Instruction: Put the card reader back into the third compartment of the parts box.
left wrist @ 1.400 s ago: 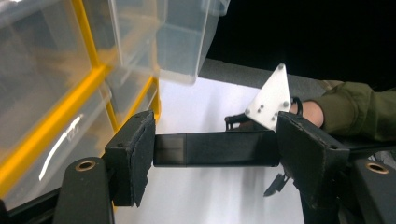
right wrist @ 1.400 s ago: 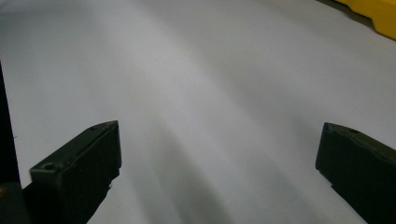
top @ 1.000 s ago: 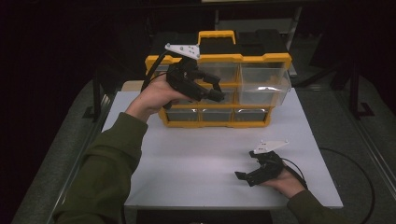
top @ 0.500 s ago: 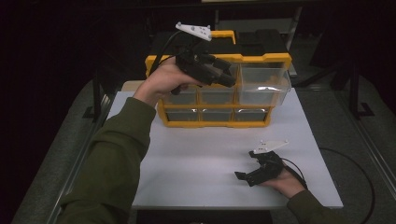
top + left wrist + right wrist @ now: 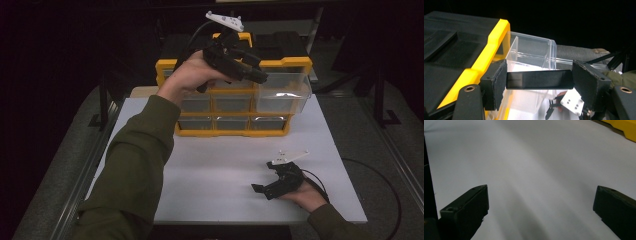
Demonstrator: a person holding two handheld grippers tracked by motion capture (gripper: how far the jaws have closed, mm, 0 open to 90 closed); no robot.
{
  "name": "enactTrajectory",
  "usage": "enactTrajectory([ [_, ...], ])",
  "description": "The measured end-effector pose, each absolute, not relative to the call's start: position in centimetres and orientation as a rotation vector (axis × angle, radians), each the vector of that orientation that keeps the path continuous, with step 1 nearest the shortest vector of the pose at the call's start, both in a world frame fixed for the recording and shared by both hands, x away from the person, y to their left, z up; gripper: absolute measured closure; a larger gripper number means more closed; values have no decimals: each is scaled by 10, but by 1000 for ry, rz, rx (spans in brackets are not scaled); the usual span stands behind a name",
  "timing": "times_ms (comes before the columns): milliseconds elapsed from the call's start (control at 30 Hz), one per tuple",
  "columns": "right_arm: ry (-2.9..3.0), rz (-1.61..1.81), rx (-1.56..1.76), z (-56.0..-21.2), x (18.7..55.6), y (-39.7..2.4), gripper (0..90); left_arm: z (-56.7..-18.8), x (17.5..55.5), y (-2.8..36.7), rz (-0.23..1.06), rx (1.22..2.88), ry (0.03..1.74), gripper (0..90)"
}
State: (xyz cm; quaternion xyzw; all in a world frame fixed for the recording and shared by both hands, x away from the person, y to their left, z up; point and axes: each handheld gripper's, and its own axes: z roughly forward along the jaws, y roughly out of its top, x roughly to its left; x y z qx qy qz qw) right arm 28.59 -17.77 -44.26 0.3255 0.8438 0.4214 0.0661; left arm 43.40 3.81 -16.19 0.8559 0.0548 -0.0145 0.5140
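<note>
Two grippers on my feed right now, so here's the rundown, biggest stuff first. The white table (image 5: 215, 170) takes up most of the high view, and at its far side sits the yellow organizer (image 5: 235, 95) with its rows of clear drawers. The top right drawer (image 5: 284, 93) is pulled out toward the near side, sticking out past the others.

My left arm in the green sleeve (image 5: 132, 165) reaches up from the near left. The left gripper (image 5: 250, 67) is higher than it was half a second ago, and way higher than a second ago, when it was level with the upper drawers. Now it hangs in front of the organizer's top edge, jaws pointing right, just above the open drawer.

In the left gripper view the jaws are clamped on a flat black strip (image 5: 539, 79), a thin dark bar spanning pad to pad, held crosswise right over the open drawer. Can't tell what the strip actually is.

The right gripper (image 5: 272, 180) hasn't budged, parked in my hand on the near right of the table, well apart from the organizer. Its own view shows the jaws spread wide with nothing between them, just bare white tabletop.
</note>
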Motion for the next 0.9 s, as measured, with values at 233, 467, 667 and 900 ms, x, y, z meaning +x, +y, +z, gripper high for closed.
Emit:
enactTrajectory([
  [233,2547,1270,977,-442,286,-178,0,-166,440,23,-40,2071,147,301],
  [467,2548,1270,977,-442,286,-178,0,-176,443,7,-42,2095,165,301],
  [667,2550,1269,975,-442,286,-179,0,-181,446,2,-53,2101,218,300],
  [900,2549,1269,972,-442,285,-179,0,-182,445,5,-48,2069,231,273],
])
